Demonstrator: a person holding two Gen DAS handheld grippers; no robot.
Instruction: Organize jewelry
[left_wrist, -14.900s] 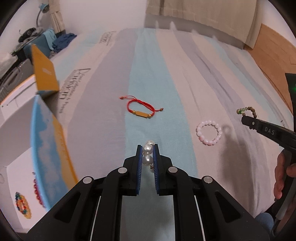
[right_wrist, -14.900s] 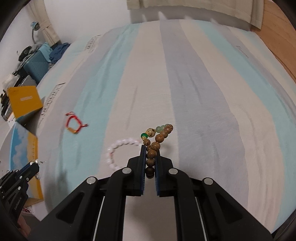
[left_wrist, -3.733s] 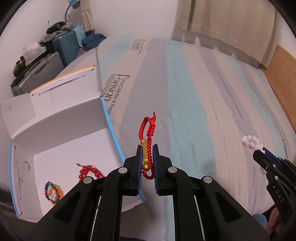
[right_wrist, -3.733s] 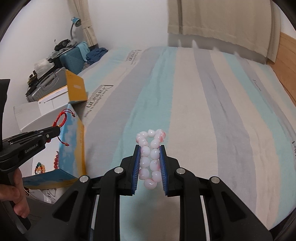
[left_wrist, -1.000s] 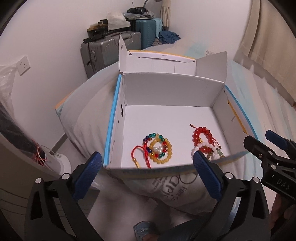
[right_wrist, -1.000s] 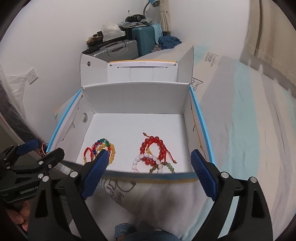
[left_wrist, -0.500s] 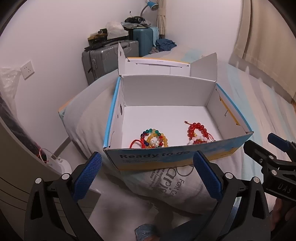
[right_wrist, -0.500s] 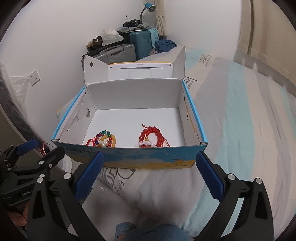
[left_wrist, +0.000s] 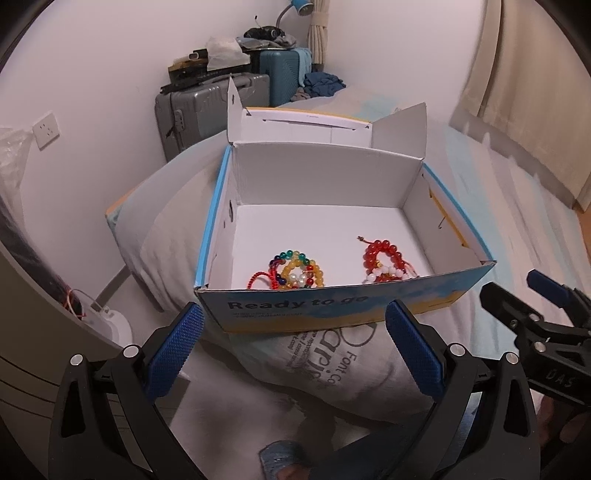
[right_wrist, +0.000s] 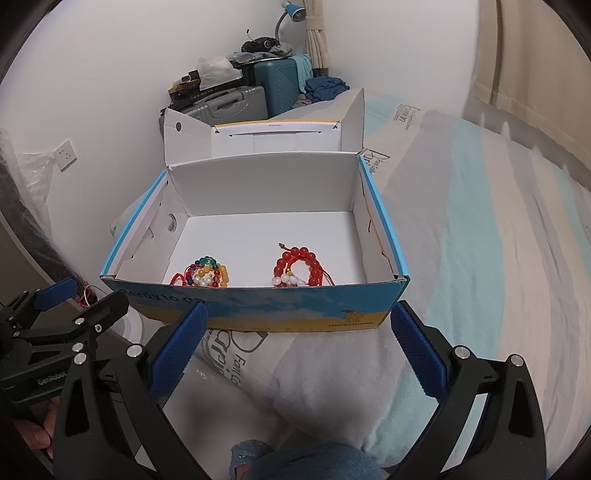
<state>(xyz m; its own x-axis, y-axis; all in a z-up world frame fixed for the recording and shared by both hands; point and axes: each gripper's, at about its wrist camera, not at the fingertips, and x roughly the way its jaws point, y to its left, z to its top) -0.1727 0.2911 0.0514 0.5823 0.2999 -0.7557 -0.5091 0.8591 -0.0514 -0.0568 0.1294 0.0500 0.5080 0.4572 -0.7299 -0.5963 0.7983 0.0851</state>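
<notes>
A: Where is the jewelry?

B: All of it lies inside the open cardboard box, on the white floor near the front wall. On the left is a heap with a many-coloured bead bracelet lying over yellow beads, a few white pearls in the middle and a red cord poking out at its left side. On the right is a red bead bracelet with white beads touching its near edge. The two heaps sit apart, with bare floor between them.

A: Does the other camera agree?

B: Yes. From the right wrist the coloured heap is left of centre and the red bracelet is right of centre, both partly hidden by the box's front wall.

A: What are the grippers doing?

B: The left gripper has its jaws spread wide and holds nothing; its blue pads frame the front of the box from below. The right gripper is spread just as wide, also with nothing between its pads. Each shows at the edge of the other's view, beside the box.

A: What does the box rest on?

B: A white pillow with printed lettering, at the edge of a striped bed. The box lid stands up at the back. Behind it, against the wall, are a grey suitcase and a teal one with clutter piled on top.
</notes>
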